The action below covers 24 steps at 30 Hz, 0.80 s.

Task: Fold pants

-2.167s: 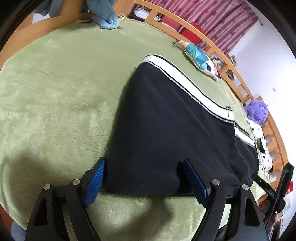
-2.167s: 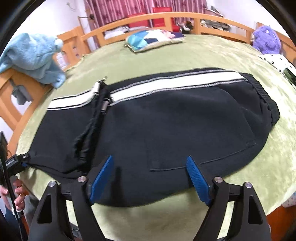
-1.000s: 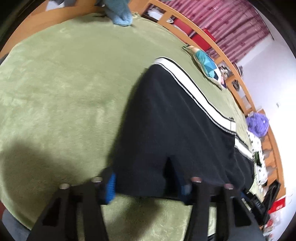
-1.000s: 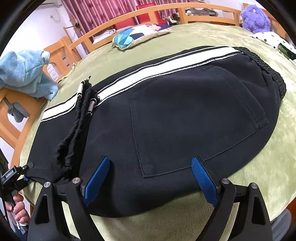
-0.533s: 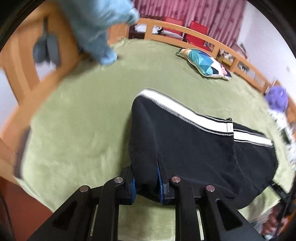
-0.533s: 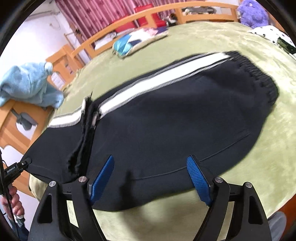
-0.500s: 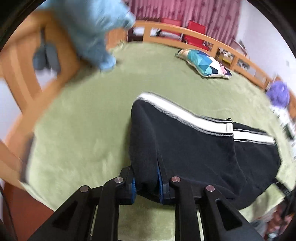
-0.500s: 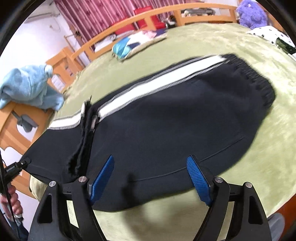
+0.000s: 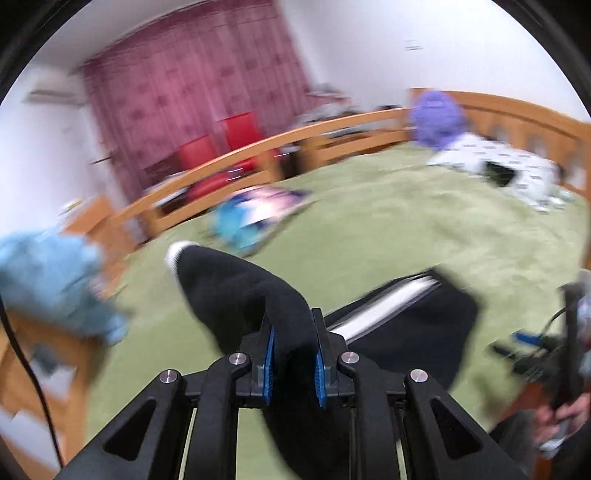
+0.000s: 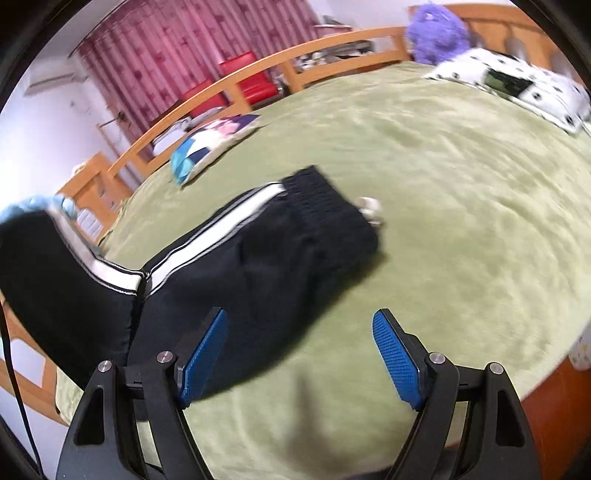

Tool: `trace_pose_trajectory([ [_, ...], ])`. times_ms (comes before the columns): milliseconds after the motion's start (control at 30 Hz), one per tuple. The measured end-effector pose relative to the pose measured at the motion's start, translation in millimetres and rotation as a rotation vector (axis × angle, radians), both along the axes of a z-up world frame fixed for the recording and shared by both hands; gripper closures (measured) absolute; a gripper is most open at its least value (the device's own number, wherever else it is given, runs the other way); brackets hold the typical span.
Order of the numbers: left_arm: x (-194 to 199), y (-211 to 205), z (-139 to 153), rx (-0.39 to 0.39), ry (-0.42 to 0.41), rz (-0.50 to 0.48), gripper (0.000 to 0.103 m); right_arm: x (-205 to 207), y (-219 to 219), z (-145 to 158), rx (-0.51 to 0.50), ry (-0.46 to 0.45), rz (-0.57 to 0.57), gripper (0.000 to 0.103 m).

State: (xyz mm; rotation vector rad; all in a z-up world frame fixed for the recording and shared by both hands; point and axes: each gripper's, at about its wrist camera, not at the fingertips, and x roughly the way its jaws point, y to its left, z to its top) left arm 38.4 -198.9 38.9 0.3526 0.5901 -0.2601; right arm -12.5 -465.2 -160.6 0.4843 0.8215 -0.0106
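Bed (image 10: 461, 229): plush green blanket, wooden rail. Pants (image 10: 258, 258): black knit, white side stripe, ribbed waistband, lying on the bed, leg end lifted. Left tongs (image 9: 291, 354) pinching the leg fabric; right tongs (image 10: 299, 354) spread, blue ridged pads.

1. Wide bed (image 10: 461, 229) under a green plush blanket (image 9: 388, 236), with a wooden rail (image 10: 295, 48) along the far side.
2. Black trousers (image 10: 266, 251) with a white side stripe on the near left of the blanket, waistband end flat, other end raised off it at far left.
3. Patterned blue and white cushion (image 10: 210, 138) on the far left, just inside the rail.
4. White spotted cloth (image 10: 517, 81) at the far right corner, something dark lying on it.
5. Purple plush toy (image 10: 439, 31) beside it against the rail.
6. Small pale item (image 10: 369, 208) just beside the waistband; too blurred to identify.
7. Light blue garment (image 9: 51, 284) draped over the left end of the frame.
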Motion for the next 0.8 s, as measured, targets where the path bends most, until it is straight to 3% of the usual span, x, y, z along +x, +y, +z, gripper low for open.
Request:
trace_pose_trajectory([
  [133,24,-66,-20,-0.179,0.103,-0.225,0.081,-13,-19,-7,0.011,0.018,-0.031,0.022],
  [267,53,-56,-48,-0.267,0.239,-0.179,0.080,-19,-27,-5,0.022,0.009,-0.029,0.022],
  [400,50,-26,-67,-0.216,0.218,-0.094,0.080,-14,-22,-4,0.038,-0.028,-0.001,0.022],
  [533,46,16,-86,-0.197,0.245,0.001,0.080,9,-6,-10,0.114,-0.051,0.063,0.022],
  [633,44,43,-101,-0.186,0.268,0.045,0.077,29,9,-18,0.105,-0.030,0.097,0.023],
  [667,41,56,-107,-0.180,0.281,0.058,0.077,36,12,-22,0.106,-0.010,0.104,0.027],
  [800,38,88,-124,-0.192,0.314,0.102,0.075,48,17,-21,0.186,-0.009,0.143,0.070],
])
